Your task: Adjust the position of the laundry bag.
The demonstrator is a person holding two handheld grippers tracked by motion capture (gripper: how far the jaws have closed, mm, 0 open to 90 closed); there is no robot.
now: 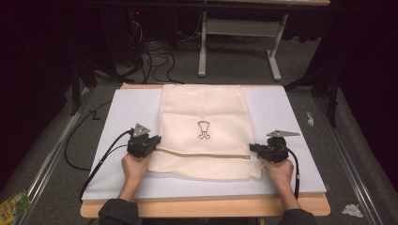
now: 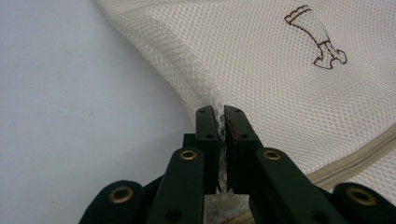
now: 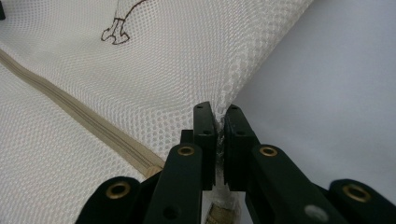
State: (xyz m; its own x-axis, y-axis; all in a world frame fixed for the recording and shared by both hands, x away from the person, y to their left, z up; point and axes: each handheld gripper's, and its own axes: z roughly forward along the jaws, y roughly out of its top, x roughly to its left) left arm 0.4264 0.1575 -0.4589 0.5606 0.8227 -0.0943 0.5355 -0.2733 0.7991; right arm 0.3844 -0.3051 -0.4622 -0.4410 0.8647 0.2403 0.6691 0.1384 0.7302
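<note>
A cream mesh laundry bag (image 1: pixel 202 117) lies flat on the white board (image 1: pixel 126 108), with a small brown printed emblem (image 1: pixel 203 130) at its middle and a beige zipper (image 1: pixel 202 154) running across near its front. My left gripper (image 1: pixel 157 140) is shut on the bag's left edge near the zipper, the mesh (image 2: pixel 205 70) pinched between its jaws (image 2: pixel 220 112). My right gripper (image 1: pixel 252 148) is shut on the bag's right edge by the zipper's end, with mesh (image 3: pixel 187 70) squeezed between its jaws (image 3: pixel 219 111). The zipper (image 3: pixel 79 116) shows to the left in the right gripper view.
The white board rests on a wooden table (image 1: pixel 206 206). Behind the table stand a white desk frame (image 1: pixel 239 42) and loose cables (image 1: pixel 155 56) on the grey floor. Crumpled paper (image 1: pixel 352 210) lies at the right, a green packet (image 1: pixel 14 204) at the lower left.
</note>
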